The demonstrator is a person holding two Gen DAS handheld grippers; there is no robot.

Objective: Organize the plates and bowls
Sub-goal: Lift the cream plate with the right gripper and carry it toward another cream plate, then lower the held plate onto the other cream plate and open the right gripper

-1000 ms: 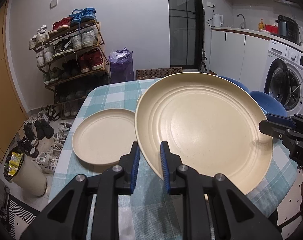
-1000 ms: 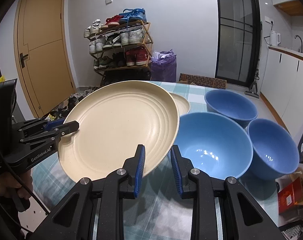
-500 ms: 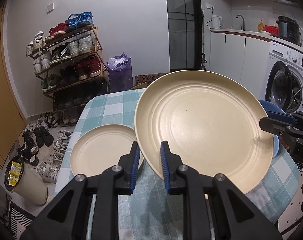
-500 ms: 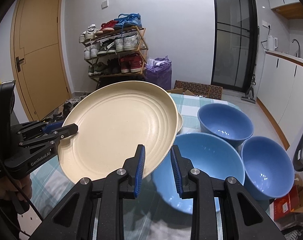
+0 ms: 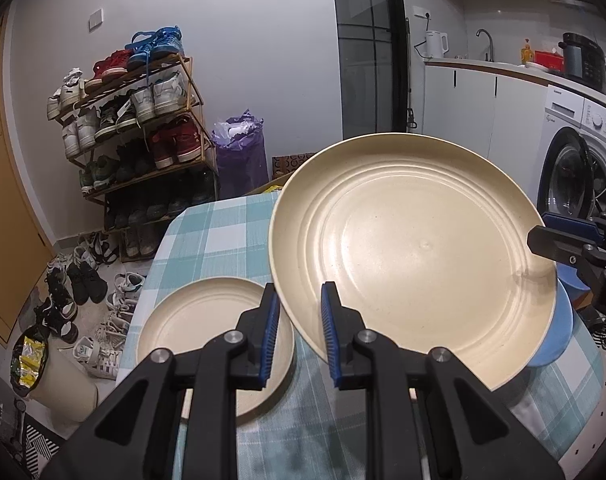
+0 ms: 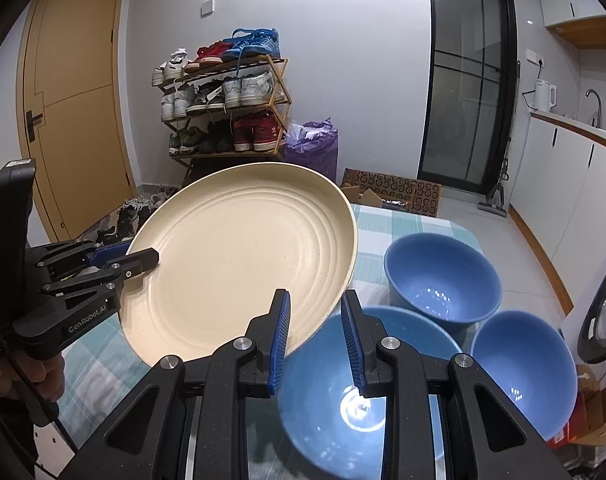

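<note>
Progress was early: big plate (image 5: 407, 248), pinched at opposite rims by left gripper (image 5: 297, 322) and right gripper (image 6: 315, 330), hung mid-frame above the table (image 5: 219, 232), unstacked; small plate (image 5: 207, 320) lower left and three bowls (image 6: 443, 276) remained separate.

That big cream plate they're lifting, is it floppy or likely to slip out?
The large cream plate looks rigid: gripped at opposite rim edges by the left gripper and right gripper, it shows no sag. Its smooth, glossy surface might slip, though two holds probably steady it.
</note>
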